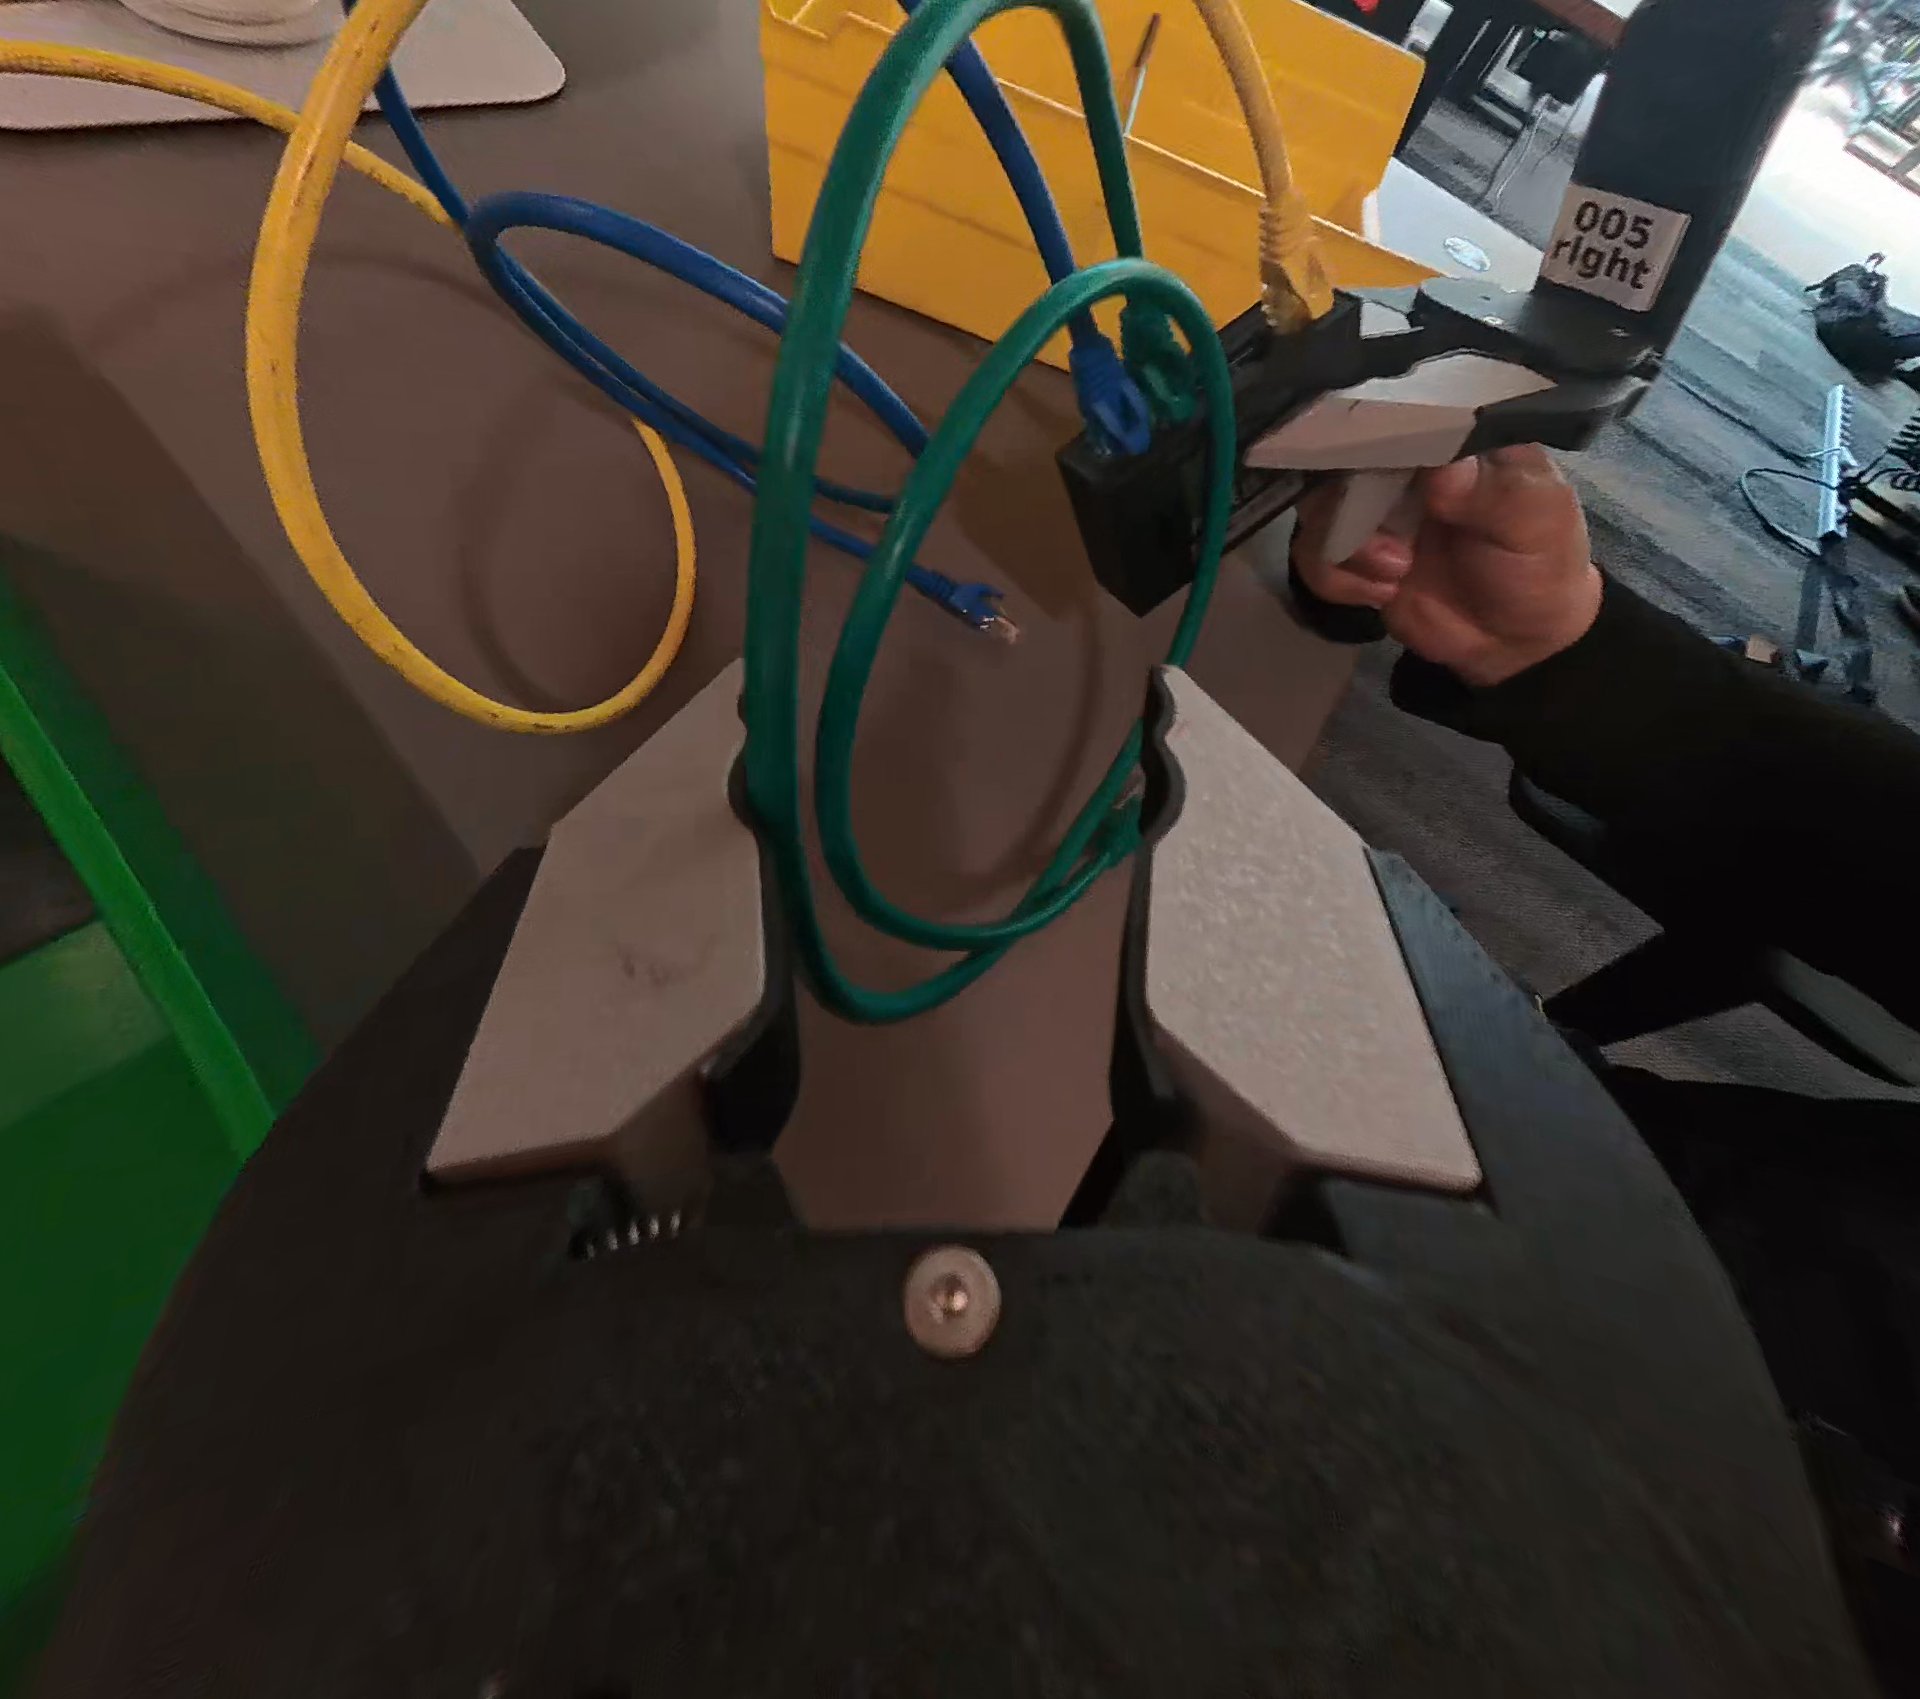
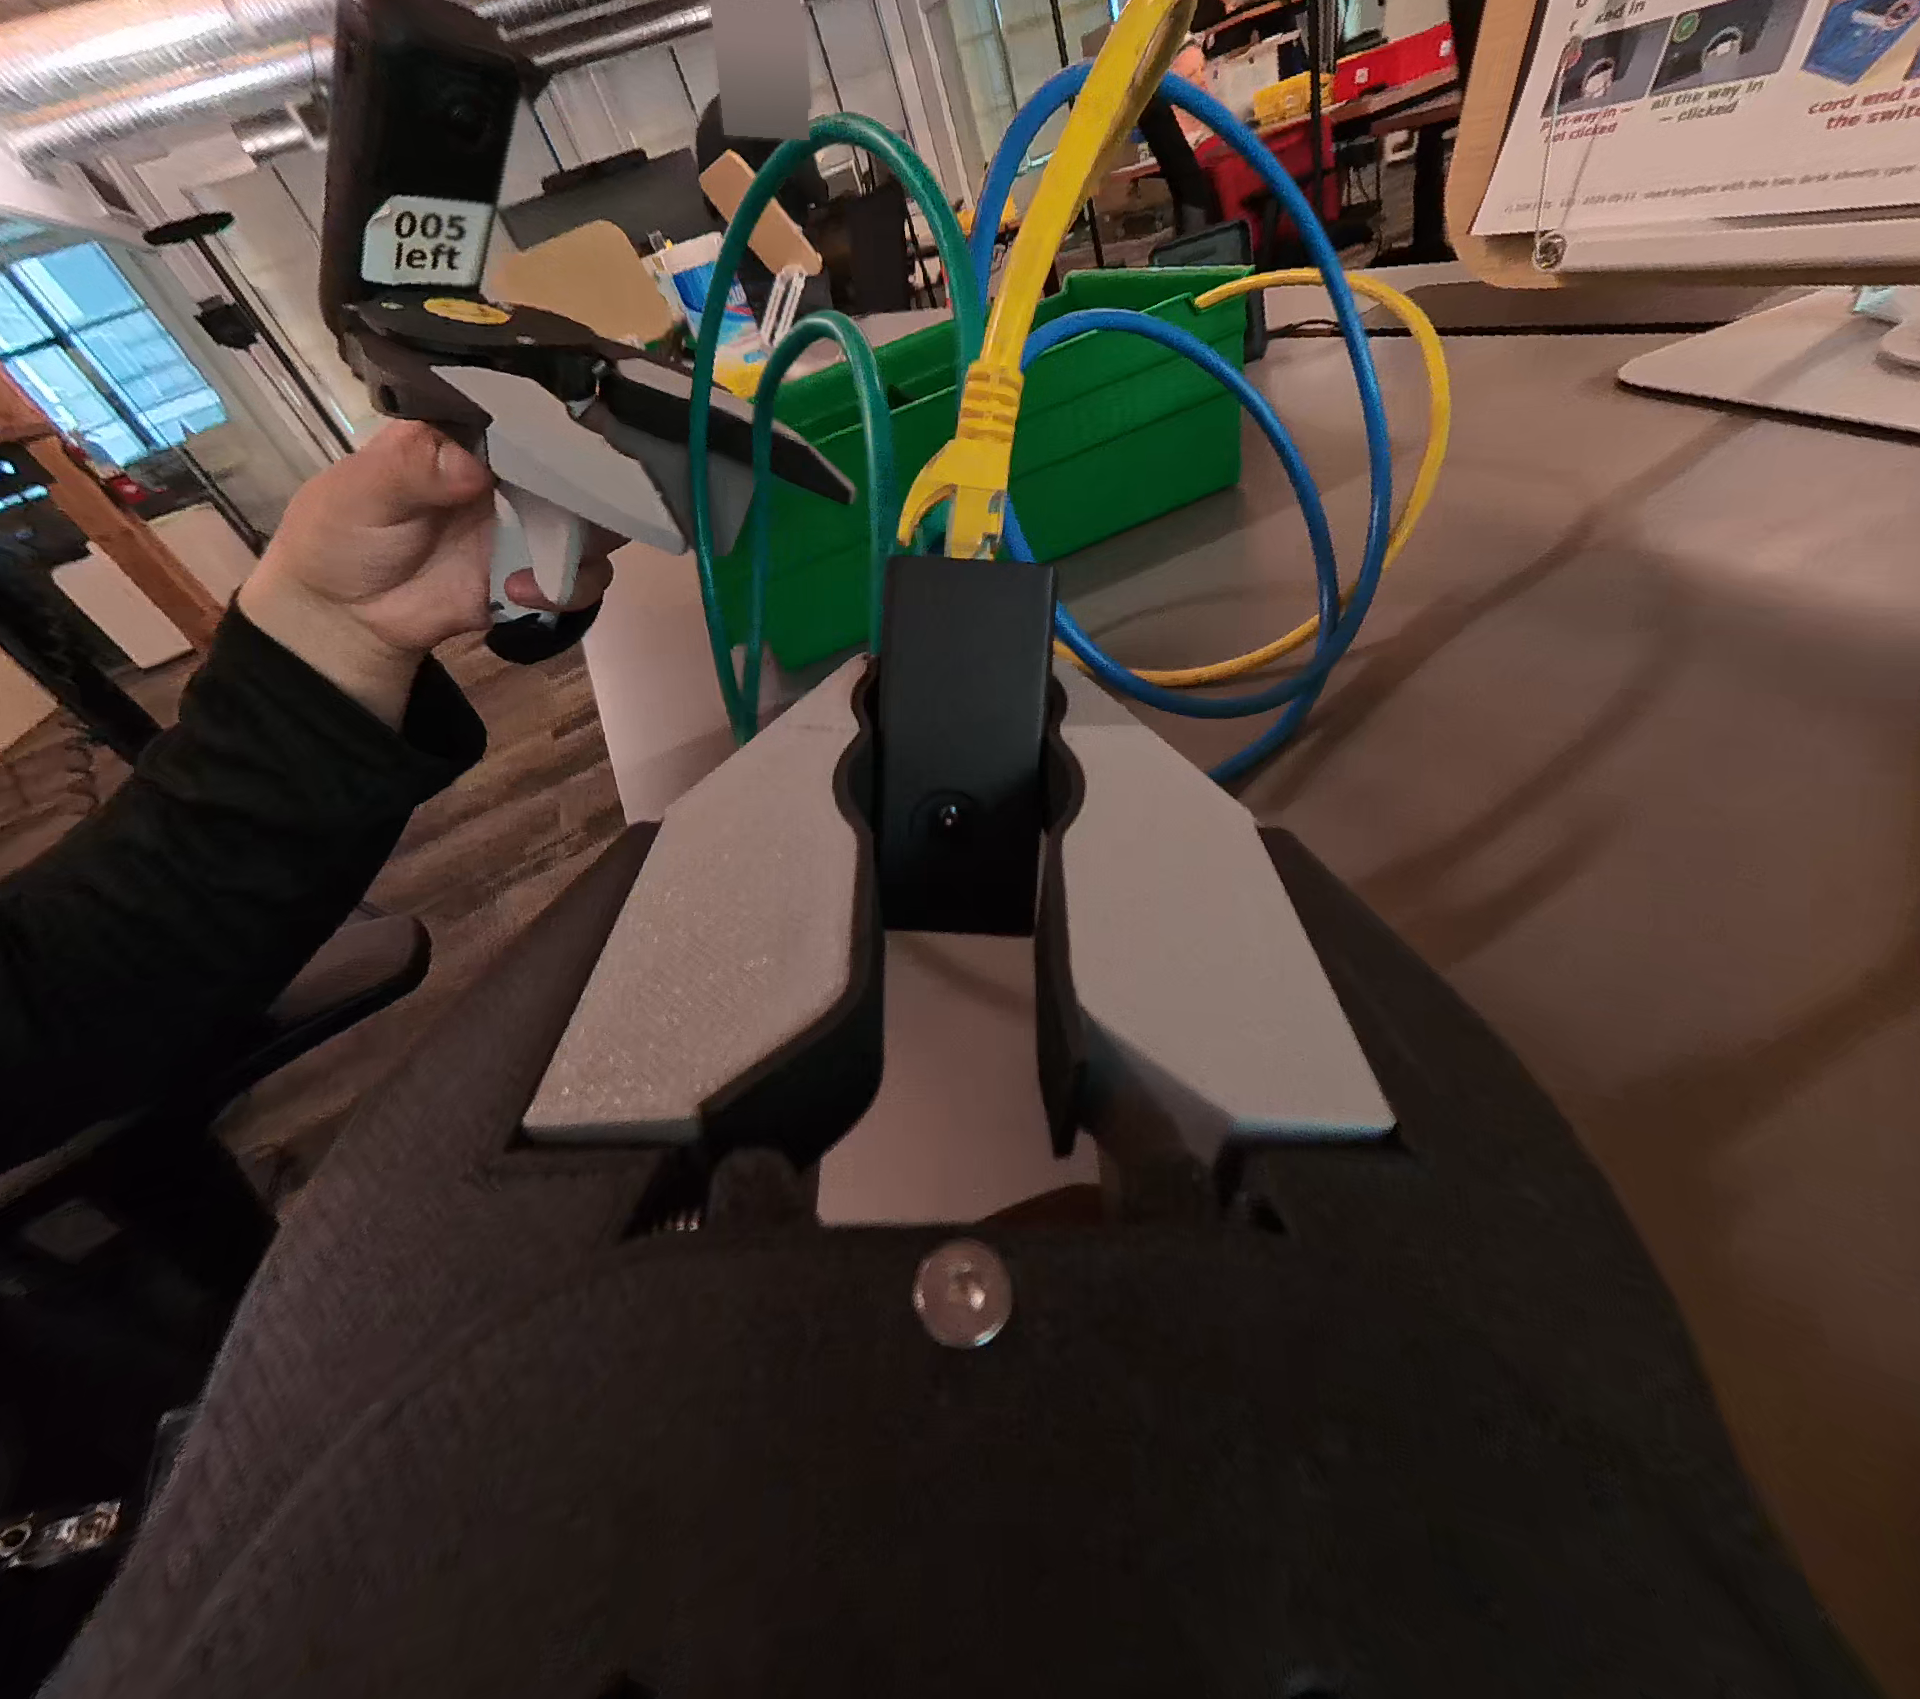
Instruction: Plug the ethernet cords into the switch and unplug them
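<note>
Black switch (image 2: 961, 745) lengthwise, ports fwd/up.

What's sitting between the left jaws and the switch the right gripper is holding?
In the left wrist view, only loops of the green cord hang across that gap, running from the open left gripper up to the switch. Nothing solid blocks it.

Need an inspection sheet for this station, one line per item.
Surface: brown table, mostly bare.
Job's things: black switch held off the table.
Clutter: yellow bin, green bin, white stand base.
Grippers: right claw shut on switch; left claw open around green cord loops.
Cables: green, blue cord, yellow cord each plugged in one end.
Surroundings: office desks, ceiling ducts.
</note>
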`<state>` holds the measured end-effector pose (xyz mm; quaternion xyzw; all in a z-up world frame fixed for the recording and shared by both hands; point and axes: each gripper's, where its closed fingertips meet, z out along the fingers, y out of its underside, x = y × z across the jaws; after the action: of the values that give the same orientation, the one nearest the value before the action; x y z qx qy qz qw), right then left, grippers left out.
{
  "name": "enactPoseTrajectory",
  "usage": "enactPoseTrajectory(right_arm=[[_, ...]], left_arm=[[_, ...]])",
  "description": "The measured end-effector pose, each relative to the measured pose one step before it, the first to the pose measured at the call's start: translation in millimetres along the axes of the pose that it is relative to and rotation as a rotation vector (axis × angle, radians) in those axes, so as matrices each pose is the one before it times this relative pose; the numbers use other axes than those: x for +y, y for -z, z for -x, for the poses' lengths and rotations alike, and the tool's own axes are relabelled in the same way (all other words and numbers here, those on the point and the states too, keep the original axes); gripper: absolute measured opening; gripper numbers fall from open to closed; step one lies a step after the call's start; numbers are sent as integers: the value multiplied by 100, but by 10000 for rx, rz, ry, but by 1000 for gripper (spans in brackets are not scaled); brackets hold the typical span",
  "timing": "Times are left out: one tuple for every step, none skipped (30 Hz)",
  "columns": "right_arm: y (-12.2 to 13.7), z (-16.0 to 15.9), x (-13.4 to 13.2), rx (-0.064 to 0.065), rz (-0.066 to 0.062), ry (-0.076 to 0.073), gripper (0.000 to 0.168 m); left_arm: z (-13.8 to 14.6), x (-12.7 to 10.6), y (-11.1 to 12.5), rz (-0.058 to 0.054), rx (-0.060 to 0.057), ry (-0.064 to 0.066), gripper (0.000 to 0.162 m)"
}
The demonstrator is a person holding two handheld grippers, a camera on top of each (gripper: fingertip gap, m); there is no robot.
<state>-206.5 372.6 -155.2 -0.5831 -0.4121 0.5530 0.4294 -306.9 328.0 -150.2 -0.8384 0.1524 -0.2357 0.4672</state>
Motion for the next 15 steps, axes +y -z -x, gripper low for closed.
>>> enactPoseTrajectory(right_arm=[[82, -116, -154, 12, -115, -82, 25], [88, -129, -103, 31, -79, -88, 25], [74, -143, -85, 55, -72, -75, 25], [63, -105, -83, 36, -60, -53, 25], [22, -33, -17, -19, -18, -58, 25], [-8, -31, 21, -47, 16, -86, 25], [9, -51, -4, -40, -2, -105, 25], [62, -81, -71, -21, -56, -98, 25], [112, -58, -137, -22, -103, -78, 25], [139, 6, -168, -46, -127, -52, 25], [136, 60, -155, -67, -120, -24, 25], [107, 95, -123, -46, -95, 28, 25], [91, 86, -114, -7, -93, 67, 25], [75, 101, -94, -17, -72, 74, 25], [51, 85, -76, -28, -61, 44, 25]], left_arm=[[-15, -36, 275, 37, -113, 8, 71], [-177, 5, 355, 58, -37, 34, 71], [-486, -69, 387, 2, 127, 89, 72], [-645, -290, 351, -125, 194, 129, 77], [-675, -372, 273, -180, 183, 73, 86], [-747, -267, 174, -127, 208, -39, 90], [-738, -86, 55, -35, 215, -107, 90], [-648, -16, -52, -7, 196, -94, 90], [-548, 24, -122, -2, 171, -38, 91], [-455, 92, -194, 39, 157, -30, 91], [-324, 115, -234, 50, 105, -41, 90], [-267, 147, -234, 69, 103, -25, 89], [-308, 170, -216, 78, 162, -20, 83], [-238, 102, -189, 8, 149, 21, 77], [-156, 22, -165, -50, 131, 90, 76]])
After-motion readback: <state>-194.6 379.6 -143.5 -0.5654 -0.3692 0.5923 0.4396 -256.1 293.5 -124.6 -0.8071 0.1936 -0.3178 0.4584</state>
